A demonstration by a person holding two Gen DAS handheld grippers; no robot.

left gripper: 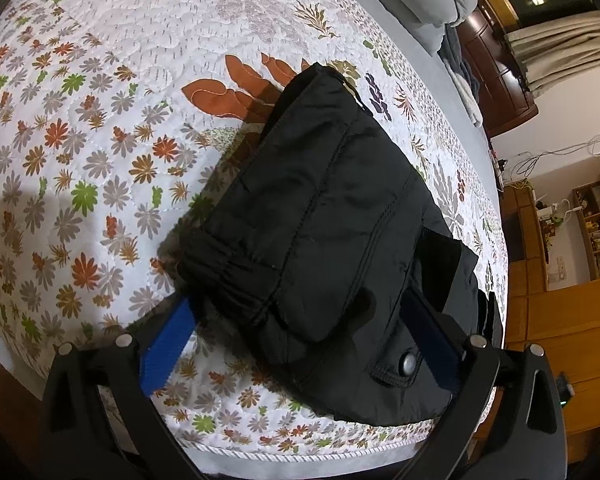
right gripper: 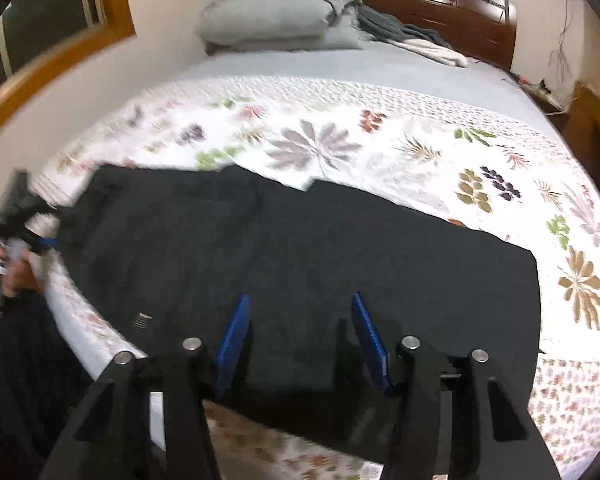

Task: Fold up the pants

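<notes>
**Claws spread over black pants on the quilted bed**

Our left claw [left gripper: 296, 320] stands wide, its two blue pads straddling the near end of the black pants [left gripper: 340, 240]. The left pad lies on the floral quilt [left gripper: 100, 140] with its tip hidden under the gathered waistband; the right pad [left gripper: 430, 344] rests on top of the cloth just beside a metal snap button [left gripper: 408, 363]. Nothing is pinched between them.

Our right claw [right gripper: 300, 336] is also parted, both blue pads poised over the pants [right gripper: 300, 248], which here lie spread flat across the quilt [right gripper: 380, 148] near the front edge of the bed; whether the pads touch the cloth we cannot tell. This view is blurred. At its far left we see the other gripper [right gripper: 40, 236] at the end of the pants, with a hand [right gripper: 16, 268] around its handle.

Beyond the quilt, grey pillows [right gripper: 276, 16] are stacked at the head of the bed against a dark wooden headboard [right gripper: 460, 12]. Wooden shelves [left gripper: 596, 228] stand to the right in the left view.
</notes>
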